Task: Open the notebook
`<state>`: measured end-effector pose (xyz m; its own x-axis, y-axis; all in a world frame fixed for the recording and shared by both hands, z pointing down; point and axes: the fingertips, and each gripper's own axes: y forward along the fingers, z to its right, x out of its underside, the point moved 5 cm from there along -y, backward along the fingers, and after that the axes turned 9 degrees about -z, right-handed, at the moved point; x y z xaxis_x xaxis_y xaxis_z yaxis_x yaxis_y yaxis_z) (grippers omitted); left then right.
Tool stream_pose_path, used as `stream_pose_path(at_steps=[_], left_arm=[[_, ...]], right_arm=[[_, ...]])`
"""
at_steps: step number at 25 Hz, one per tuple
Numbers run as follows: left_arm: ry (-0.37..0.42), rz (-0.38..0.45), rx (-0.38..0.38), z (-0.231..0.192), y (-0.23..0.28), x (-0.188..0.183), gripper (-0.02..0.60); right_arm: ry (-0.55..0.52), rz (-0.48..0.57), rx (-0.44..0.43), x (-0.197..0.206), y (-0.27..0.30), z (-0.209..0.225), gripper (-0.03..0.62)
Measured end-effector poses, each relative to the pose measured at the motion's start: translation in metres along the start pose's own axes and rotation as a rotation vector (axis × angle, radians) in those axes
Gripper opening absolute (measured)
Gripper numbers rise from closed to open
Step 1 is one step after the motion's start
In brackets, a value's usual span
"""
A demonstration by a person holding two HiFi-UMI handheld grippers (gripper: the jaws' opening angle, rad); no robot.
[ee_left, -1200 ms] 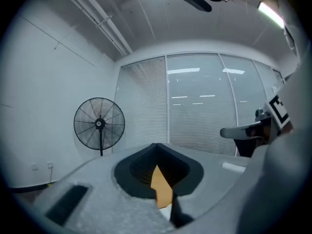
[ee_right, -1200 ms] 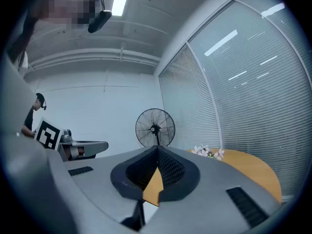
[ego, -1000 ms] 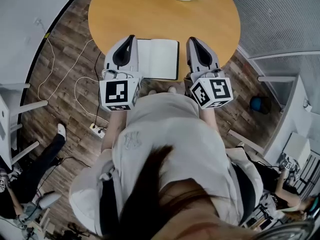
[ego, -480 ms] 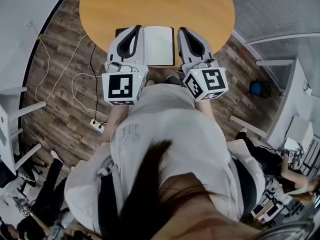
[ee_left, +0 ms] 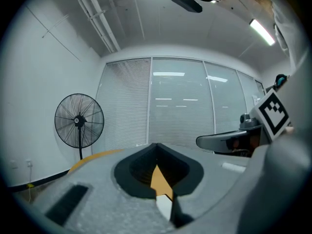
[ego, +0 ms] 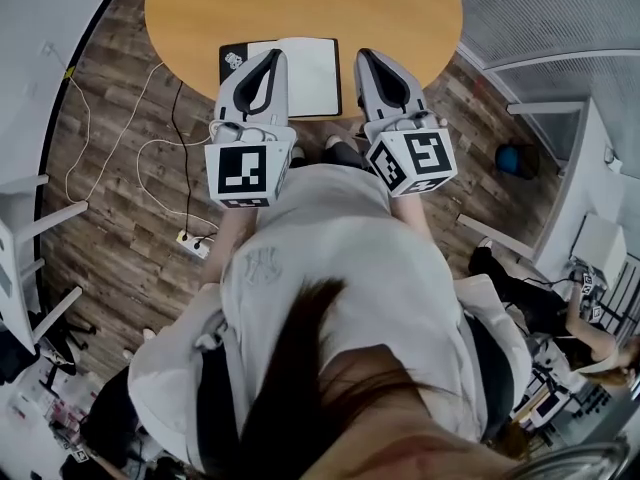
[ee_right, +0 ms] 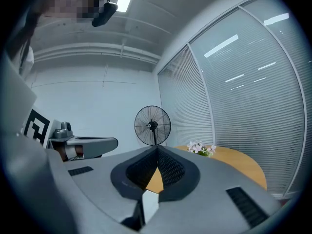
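The round table [ego: 200, 8] runs out of the head view at 12 o'clock. The left gripper [ego: 271, 58] covers the notebook [ego: 310, 63] where its white page meets its black part. The pale mark [ego: 233, 60] at the notebook's 9 o'clock is too small to read.

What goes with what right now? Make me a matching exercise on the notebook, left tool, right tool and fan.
Things:
1 notebook
2 left tool
3 right tool
4 fan

Places or states:
A shut, just right of the notebook
B upright beside the blinds
C lying on the round table
D shut, tip over the notebook

Pairs: 1-C, 2-D, 3-A, 4-B
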<state>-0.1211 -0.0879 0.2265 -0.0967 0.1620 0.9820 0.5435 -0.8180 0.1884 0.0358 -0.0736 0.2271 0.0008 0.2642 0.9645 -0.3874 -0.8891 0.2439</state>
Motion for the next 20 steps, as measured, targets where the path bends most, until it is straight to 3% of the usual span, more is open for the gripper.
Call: stream_pose_path(at_steps=[20], left_arm=[[-0.010,-0.003,0.037,0.001,0.021,-0.002,0.017]], right_arm=[[-0.003,-0.020,0.053,0.000,-0.003,0.020,0.000]])
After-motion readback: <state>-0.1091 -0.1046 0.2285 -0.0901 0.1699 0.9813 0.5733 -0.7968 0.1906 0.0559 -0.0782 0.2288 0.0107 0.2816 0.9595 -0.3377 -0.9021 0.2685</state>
